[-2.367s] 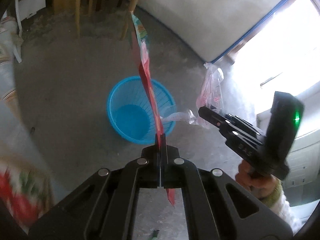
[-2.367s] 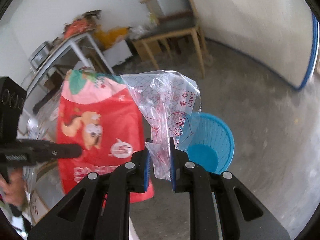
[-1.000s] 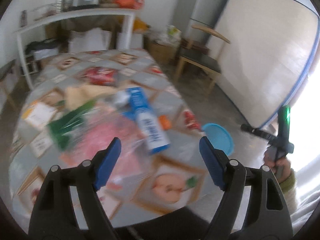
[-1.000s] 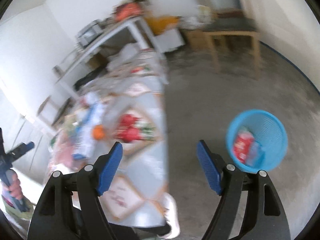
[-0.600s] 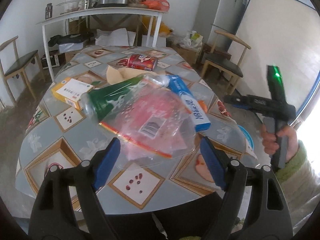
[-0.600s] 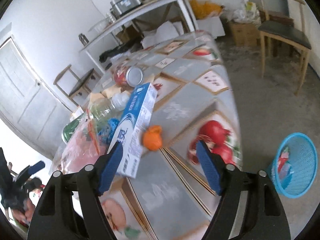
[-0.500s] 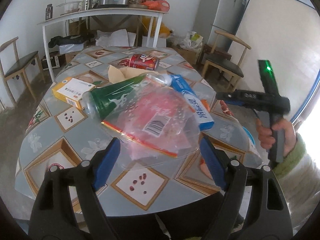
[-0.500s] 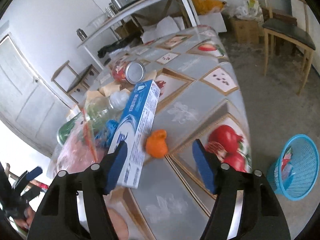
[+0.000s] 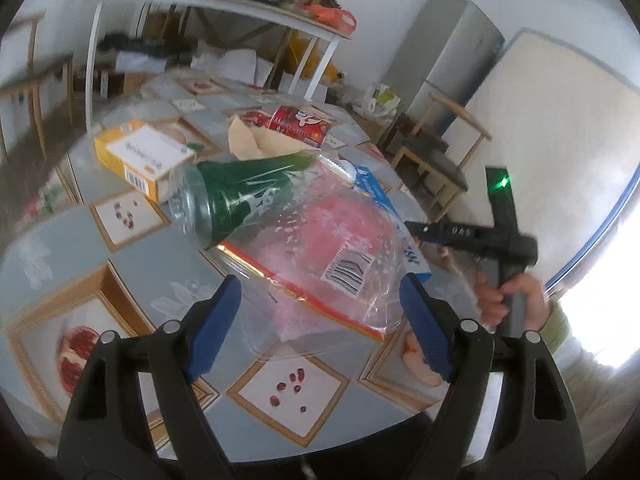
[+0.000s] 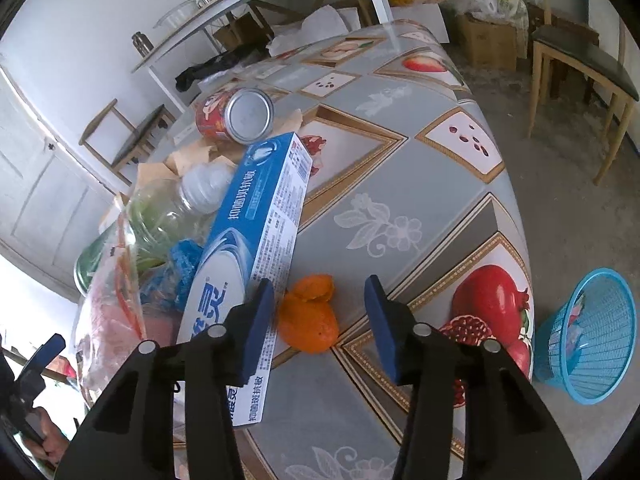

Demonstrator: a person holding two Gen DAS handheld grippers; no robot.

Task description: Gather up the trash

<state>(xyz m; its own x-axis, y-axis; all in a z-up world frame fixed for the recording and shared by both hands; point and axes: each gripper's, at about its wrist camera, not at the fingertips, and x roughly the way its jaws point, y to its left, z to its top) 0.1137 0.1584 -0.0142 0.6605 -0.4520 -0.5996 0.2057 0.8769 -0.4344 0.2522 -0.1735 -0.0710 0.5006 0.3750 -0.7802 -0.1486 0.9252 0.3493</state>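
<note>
My left gripper (image 9: 320, 320) is open just above the table, and a clear plastic bag with a pink packet (image 9: 320, 256) lies just ahead of its blue pads. A green bottle (image 9: 236, 196) rests against that bag. My right gripper (image 10: 320, 320) hangs over an orange peel (image 10: 308, 320). Its jaws are closing with the peel between them, and the pads are not touching it. A blue toothpaste box (image 10: 256, 256) lies against the right gripper's left finger. On the floor to the right stands the blue basket (image 10: 588, 328), with wrappers in it.
A red can (image 10: 236, 116), a yellow carton (image 9: 140, 156) and brown paper (image 9: 256, 144) lie farther back on the patterned table (image 10: 400, 184). Wooden chairs (image 10: 580, 52), a white shelf rack (image 9: 208, 4) and a fridge (image 9: 444, 52) stand around the room. A hand (image 9: 508, 292) holds the right gripper.
Both grippers dropped their wrappers into the basket and swung back to the table. Both have come down close to the trash, and the right jaws have narrowed around the orange peel.
</note>
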